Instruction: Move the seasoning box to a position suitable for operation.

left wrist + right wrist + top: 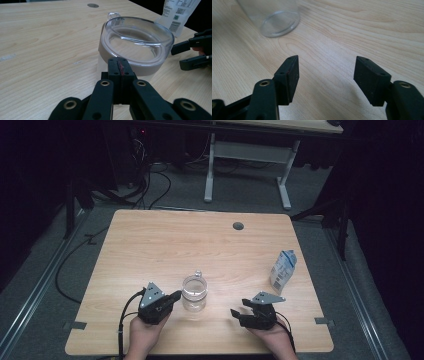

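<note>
A clear glass jar point(194, 292) with a small handle at its far rim stands upright near the front middle of the wooden table point(165, 245). My left gripper point(175, 296) is just left of it, jaws shut with nothing between them. In the left gripper view the closed tips point(120, 66) sit right against the near wall of the jar point(138, 42), below its rim. My right gripper point(239, 312) lies to the jar's right, apart from it, and it also appears across the jar as the right gripper point(178, 57). Its jaws point(329, 67) stand open over bare wood, with the jar's base point(277, 22) farther off.
A white and blue carton point(283, 270) stands upright near the table's right edge, behind my right hand; it is the carton point(178, 12) beyond the jar. A grey cable hole point(238, 226) sits at the far middle of the table. Another desk's legs stand on the floor behind.
</note>
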`<state>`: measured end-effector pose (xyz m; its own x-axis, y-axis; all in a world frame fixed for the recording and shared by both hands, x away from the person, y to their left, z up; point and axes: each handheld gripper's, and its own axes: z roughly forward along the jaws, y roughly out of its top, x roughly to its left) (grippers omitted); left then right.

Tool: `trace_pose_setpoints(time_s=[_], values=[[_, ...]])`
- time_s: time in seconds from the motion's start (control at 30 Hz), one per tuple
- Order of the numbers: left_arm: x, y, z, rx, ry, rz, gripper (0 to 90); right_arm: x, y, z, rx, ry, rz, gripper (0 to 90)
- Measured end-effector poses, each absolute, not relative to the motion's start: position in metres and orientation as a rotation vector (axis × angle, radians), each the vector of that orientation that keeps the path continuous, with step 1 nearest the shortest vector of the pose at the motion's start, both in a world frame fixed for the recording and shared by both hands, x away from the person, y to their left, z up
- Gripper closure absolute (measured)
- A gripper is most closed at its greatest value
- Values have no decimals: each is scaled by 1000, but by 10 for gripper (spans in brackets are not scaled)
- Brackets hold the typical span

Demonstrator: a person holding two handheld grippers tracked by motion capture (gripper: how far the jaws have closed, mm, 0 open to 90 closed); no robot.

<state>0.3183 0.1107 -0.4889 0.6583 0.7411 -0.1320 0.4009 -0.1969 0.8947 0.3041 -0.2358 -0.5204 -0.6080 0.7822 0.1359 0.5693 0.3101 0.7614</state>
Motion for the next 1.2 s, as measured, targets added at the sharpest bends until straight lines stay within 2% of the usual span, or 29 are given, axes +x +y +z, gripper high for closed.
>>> trace_pose_setpoints(time_s=[0.7,0.83,1.03,1.2], values=[[335,109,-497,1805,982,443,900,305,-239,-518,1227,2292,1179,392],[337,106,-498,1814,971,441,900,304,-238,-519,1240,2252,1134,420],[336,104,-497,1822,958,448,900,305,-241,-519,1265,2202,1130,511],[331,104,-497,1817,954,429,900,305,-243,-519,1251,2199,1112,501]])
